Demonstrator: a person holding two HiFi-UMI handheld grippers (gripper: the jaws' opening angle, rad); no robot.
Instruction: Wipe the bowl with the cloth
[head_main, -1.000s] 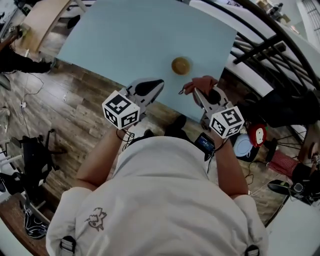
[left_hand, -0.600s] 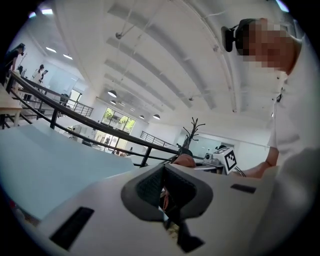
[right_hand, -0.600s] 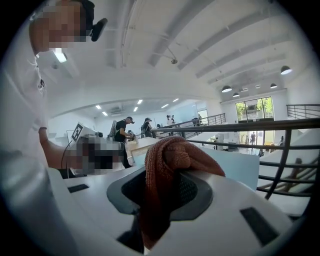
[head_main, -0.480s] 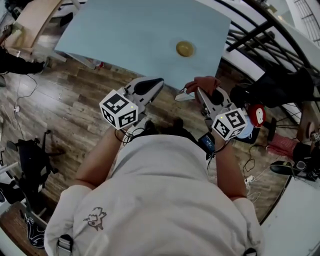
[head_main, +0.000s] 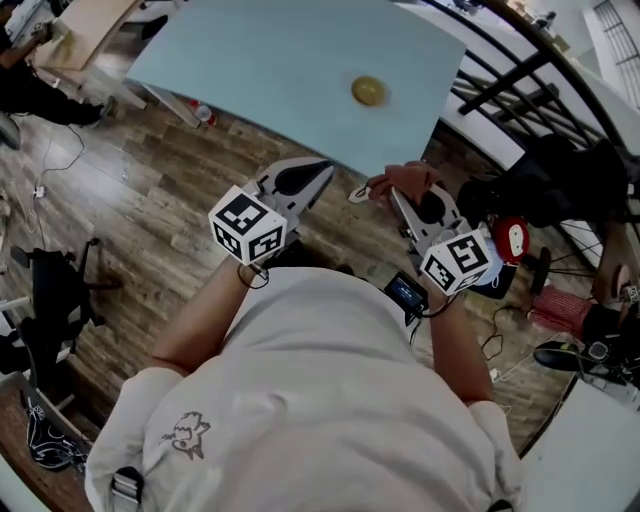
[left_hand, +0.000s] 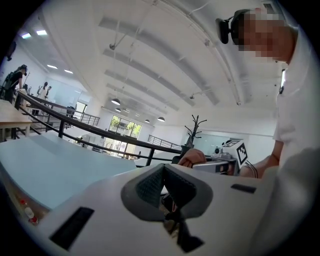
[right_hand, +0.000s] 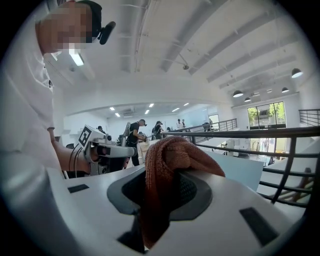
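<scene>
Pinching rust-red knit cloth (right_hand: 167, 160) w/ right gripper (head_main: 397, 188); left gripper (head_main: 322, 171) jaws pressed together, empty; small round yellow bowl (head_main: 368, 91) well apart.

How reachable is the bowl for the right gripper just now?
Probably not yet: the right gripper, shut on the cloth, hangs beyond the table edge, with the bowl farther in; nothing blocks the path.

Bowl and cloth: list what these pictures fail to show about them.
- Bowl: head view, too small to tell its contents or dirt; neither gripper view shows it.
- Cloth: right gripper view, bunched in the right tongs, so its full extent is folded out of sight; head view shows only a lump.
- Table: head view, far side cut off by the top edge.
</scene>
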